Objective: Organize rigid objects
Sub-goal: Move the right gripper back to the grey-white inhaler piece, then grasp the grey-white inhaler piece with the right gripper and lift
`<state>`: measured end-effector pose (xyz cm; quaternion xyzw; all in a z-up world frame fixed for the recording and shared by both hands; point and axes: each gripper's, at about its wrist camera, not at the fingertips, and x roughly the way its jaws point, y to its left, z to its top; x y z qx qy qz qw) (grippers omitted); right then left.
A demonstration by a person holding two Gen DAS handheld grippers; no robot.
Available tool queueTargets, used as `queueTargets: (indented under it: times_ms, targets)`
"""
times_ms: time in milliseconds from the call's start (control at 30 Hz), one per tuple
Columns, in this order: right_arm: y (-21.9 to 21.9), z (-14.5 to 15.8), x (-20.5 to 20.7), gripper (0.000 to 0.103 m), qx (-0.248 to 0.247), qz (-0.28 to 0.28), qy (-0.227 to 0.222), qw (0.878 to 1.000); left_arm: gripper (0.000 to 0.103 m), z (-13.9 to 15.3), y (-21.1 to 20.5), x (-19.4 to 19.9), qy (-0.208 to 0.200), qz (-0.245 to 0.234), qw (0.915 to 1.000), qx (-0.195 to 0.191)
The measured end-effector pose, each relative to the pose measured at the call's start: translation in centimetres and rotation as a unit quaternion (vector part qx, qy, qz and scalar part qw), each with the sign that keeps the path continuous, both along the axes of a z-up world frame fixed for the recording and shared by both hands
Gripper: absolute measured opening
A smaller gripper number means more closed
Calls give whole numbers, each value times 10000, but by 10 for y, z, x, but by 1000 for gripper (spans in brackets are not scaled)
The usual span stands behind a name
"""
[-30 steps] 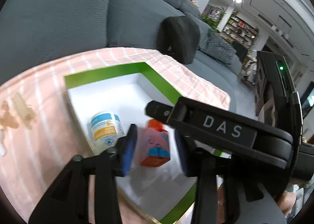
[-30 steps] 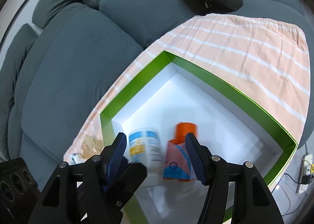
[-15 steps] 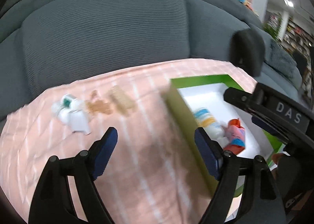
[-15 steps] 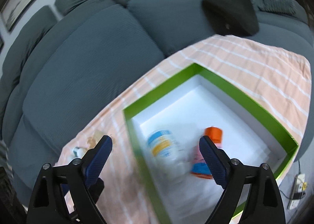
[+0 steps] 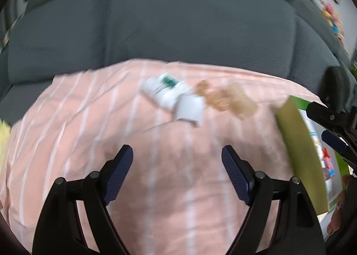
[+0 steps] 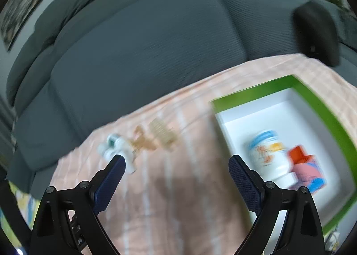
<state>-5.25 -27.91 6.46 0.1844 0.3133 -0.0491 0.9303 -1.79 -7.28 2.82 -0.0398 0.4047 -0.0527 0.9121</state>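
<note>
Views swung left, box (image 6: pixel 321 107) holding bottle (image 6: pixel 267 154)

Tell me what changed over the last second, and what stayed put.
Both tools let go and swung away from the green box toward the loose items on the striped cloth. The left tool released the orange-capped carton; the right tool is still opening, nothing between its pads. The white jar and carton stay in the box; the white items and tan pieces remain on the cloth.
</note>
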Motion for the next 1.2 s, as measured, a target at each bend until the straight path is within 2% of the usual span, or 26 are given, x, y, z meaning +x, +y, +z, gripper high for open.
queueTargets:
  times_ms: [233,333,533,633,700,867,1033,1200]
  targets:
    - [61,-25,49,94,-76,917,488,9946,81,-26,48,18,228,672,9974,-126]
    - [86,-35,77,94,-80,1186,705,9904,81,-37,62,27,485,1021,9935,-90]
    - [123,-57,134,94,-253,1474,1091,9827,81,-37,79,34,528,1127,9919,-255]
    - [131,-65,154,87,-331,1404,1236,9818,81,-36,84,35,504,1187,9915,-180]
    - [134,-67,160,85,-348,1396,1230,9819,81,-37,87,36,529,1225,9909,-190]
    - [138,-77,170,54,-503,1331,1343,9807,81,-37,90,35,586,1192,9906,-315]
    - [132,-79,166,54,-457,1311,1164,9835,81,-37,89,34,566,1172,9909,-329]
    - [124,-67,140,53,-250,1441,1045,9837,81,-39,87,35,604,1149,9908,-373]
